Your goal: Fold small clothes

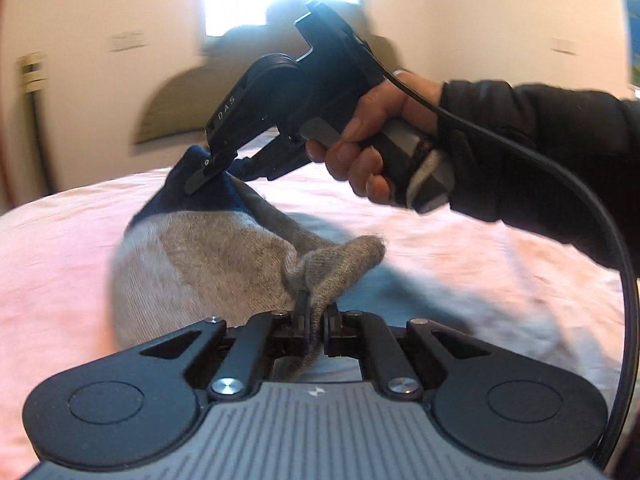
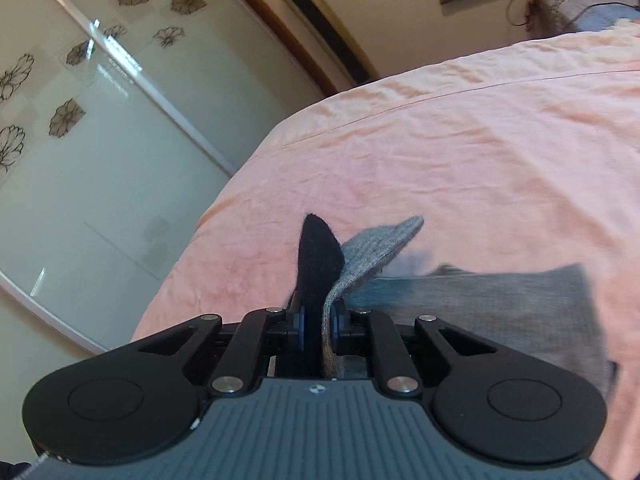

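Grey sock (image 1: 200, 264) with navy toe, lifted off the pink bed (image 1: 60, 240), unfolded. Left claw (image 1: 314, 320) clamps its cuff; right claw (image 1: 224, 172) pinches the toe. Fold judged barely begun: ends not yet brought together.

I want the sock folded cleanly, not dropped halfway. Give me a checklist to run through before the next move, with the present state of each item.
1. Left gripper shut on the grey end of the sock: ok.
2. Right gripper shut on the dark blue end: ok, fabric sits between its pads in both views.
3. Sock lifted off the pink bedsheet: cannot tell; part may touch.
4. Sock hanging flat between the grippers: not ok, it bunches near the left gripper.
5. Bare sheet ahead to lay it on: ok.
6. Right hand firm on its handle: ok.
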Available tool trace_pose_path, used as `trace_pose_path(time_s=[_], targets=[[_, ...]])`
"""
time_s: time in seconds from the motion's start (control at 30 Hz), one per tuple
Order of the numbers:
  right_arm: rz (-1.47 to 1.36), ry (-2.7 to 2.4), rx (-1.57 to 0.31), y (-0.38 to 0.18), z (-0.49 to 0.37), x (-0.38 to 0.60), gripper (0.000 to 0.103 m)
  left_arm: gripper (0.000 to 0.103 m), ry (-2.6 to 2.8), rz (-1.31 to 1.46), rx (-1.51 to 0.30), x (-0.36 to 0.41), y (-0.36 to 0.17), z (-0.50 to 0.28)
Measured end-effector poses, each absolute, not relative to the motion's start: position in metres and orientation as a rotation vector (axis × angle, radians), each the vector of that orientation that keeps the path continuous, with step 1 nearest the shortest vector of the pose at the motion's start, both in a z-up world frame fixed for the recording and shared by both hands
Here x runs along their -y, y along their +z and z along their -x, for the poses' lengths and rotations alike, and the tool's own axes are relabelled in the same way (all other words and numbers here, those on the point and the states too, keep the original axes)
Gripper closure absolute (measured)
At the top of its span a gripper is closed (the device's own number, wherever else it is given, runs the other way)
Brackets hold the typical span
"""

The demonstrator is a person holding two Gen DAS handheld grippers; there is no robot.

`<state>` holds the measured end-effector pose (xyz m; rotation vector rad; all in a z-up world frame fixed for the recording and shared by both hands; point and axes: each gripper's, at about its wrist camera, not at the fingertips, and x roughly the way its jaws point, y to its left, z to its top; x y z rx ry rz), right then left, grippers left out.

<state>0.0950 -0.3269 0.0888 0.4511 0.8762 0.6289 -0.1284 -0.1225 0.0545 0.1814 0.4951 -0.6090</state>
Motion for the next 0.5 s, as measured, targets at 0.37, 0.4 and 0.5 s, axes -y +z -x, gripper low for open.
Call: trace_pose_path(time_s=[0.37, 0.4, 0.5], targets=[[-0.654, 0.474, -0.889, 0.023, -0.069, 0.408, 0.049, 0.097, -0.705, -0.301, -0.605, 0.179, 0.014, 0.128], [-0.645, 0.473, -0.89, 0.025, -0.074, 0.403, 0.047, 0.097, -0.711, -0.309, -0.604, 0.183, 0.015, 0.126], [-0.532, 0.405, -0.937, 0.023, -0.083, 0.39, 0.067, 0.096, -0.762, -0.246, -0.623, 0.175, 0.023, 0.12]])
